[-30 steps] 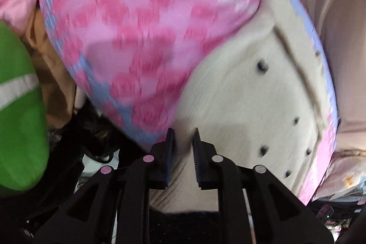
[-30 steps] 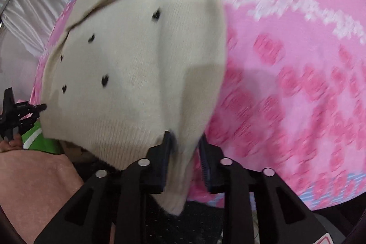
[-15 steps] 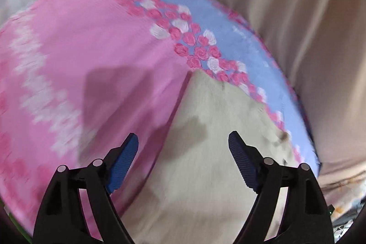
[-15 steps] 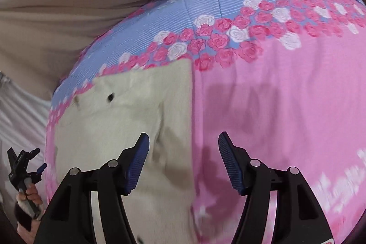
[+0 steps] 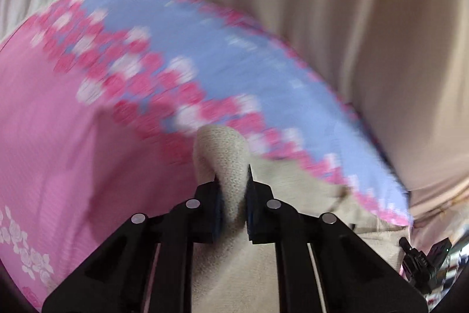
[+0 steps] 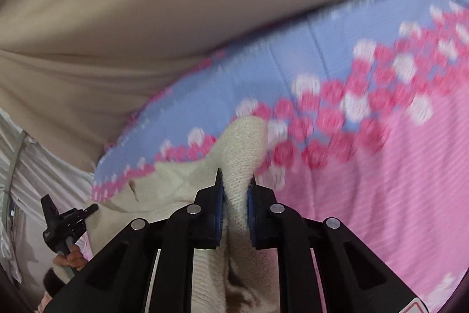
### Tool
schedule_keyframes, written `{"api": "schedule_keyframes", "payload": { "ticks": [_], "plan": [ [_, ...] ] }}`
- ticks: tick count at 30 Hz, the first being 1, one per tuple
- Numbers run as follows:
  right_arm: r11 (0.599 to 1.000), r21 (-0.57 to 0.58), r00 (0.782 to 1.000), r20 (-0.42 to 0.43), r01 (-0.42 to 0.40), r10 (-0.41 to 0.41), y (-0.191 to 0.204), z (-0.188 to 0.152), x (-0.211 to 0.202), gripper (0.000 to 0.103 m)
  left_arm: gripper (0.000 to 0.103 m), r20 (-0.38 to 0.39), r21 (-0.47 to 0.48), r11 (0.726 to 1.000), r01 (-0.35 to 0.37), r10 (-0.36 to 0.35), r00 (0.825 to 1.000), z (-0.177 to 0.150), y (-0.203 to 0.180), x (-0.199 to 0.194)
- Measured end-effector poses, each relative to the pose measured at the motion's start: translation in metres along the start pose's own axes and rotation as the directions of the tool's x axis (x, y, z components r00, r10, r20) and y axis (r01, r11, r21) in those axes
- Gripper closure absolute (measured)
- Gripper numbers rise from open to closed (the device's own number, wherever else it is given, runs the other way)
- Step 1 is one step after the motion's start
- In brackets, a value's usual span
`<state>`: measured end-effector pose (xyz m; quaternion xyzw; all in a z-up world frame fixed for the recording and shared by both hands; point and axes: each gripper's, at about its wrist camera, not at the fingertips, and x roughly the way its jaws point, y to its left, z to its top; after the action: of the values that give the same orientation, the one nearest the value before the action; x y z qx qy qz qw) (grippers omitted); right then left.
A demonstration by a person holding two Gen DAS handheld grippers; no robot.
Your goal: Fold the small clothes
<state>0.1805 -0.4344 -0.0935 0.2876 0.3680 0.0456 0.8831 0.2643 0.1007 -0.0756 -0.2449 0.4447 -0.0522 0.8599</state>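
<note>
Now both grippers have just closed: the left gripper [image 5: 233,178] fingers clamp a bunched corner of the cream sweater [image 5: 222,154], and the right gripper [image 6: 236,181] fingers pinch another corner. It lies on the pink flowered bedsheet [image 6: 395,166].

Ahead of both claws the pink-and-blue floral bedspread [image 5: 73,122] lies flat and bare, passable. Beyond its far edge a beige fabric wall [image 6: 132,19] closes off the way forward. Cream knit garment [image 6: 243,143] bunches between each claw's pads. Left of the right claw, a hand [image 6: 71,257] holding a black device narrows that side.
</note>
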Motion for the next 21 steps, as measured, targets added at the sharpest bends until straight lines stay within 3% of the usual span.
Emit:
{"api": "schedule_keyframes", "payload": {
  "ticks": [3, 5, 6, 8, 10, 11, 13, 15, 17, 18, 21],
  "plan": [
    [0.997, -0.068, 0.998, 0.063, 0.033, -0.029, 0.007, 0.019, -0.029, 0.092, 0.092, 0.037, 0.038, 0.998, 0.053, -0.054, 0.998, 0.007, -0.033, -0.008],
    [0.992, -0.096, 0.993, 0.084, 0.086, -0.078, 0.001, 0.03, -0.031, 0.092, 0.092, 0.052, 0.061, 0.997, 0.052, -0.055, 0.997, 0.008, -0.048, -0.002],
    [0.99, -0.093, 0.992, 0.073, 0.107, -0.1, -0.007, 0.031, -0.025, 0.092, 0.092, 0.056, 0.067, 0.997, 0.024, -0.028, 0.998, 0.007, -0.051, 0.006],
    [0.989, -0.038, 0.988, -0.048, 0.145, -0.147, -0.04, 0.031, 0.015, 0.088, 0.089, 0.044, 0.064, 0.996, -0.066, 0.064, 0.997, 0.002, -0.048, 0.03],
    [0.971, 0.017, 0.962, -0.138, 0.24, -0.236, -0.074, 0.02, 0.038, 0.086, 0.087, 0.014, 0.057, 0.985, -0.164, 0.164, 0.986, -0.006, -0.035, 0.056],
    [0.965, 0.05, 0.96, -0.131, 0.256, -0.248, -0.085, 0.013, 0.032, 0.086, 0.087, -0.015, 0.051, 0.973, -0.226, 0.227, 0.974, -0.012, -0.025, 0.063],
    [0.976, 0.112, 0.981, -0.068, 0.187, -0.18, -0.091, 0.0, 0.0, 0.083, 0.084, -0.017, 0.012, 0.984, -0.175, 0.176, 0.984, -0.022, -0.008, 0.048],
    [0.982, 0.137, 0.991, -0.037, 0.129, -0.125, -0.09, -0.023, -0.042, 0.069, 0.081, 0.007, 0.007, 0.992, -0.127, 0.127, 0.992, -0.036, 0.006, 0.012],
    [0.986, 0.095, 0.99, -0.056, 0.134, -0.129, -0.083, -0.06, -0.078, 0.057, 0.067, 0.01, 0.031, 0.993, -0.114, 0.113, 0.993, -0.06, 0.019, -0.026],
    [0.987, 0.08, 0.988, -0.09, 0.136, -0.129, -0.08, -0.081, -0.091, 0.055, 0.058, 0.007, 0.039, 0.992, -0.119, 0.119, 0.993, -0.074, 0.025, -0.042],
    [0.99, 0.056, 0.969, -0.219, 0.131, -0.116, -0.07, -0.159, -0.122, 0.054, 0.054, -0.051, 0.053, 0.988, -0.148, 0.15, 0.987, -0.131, 0.048, -0.084]
  ]
}}
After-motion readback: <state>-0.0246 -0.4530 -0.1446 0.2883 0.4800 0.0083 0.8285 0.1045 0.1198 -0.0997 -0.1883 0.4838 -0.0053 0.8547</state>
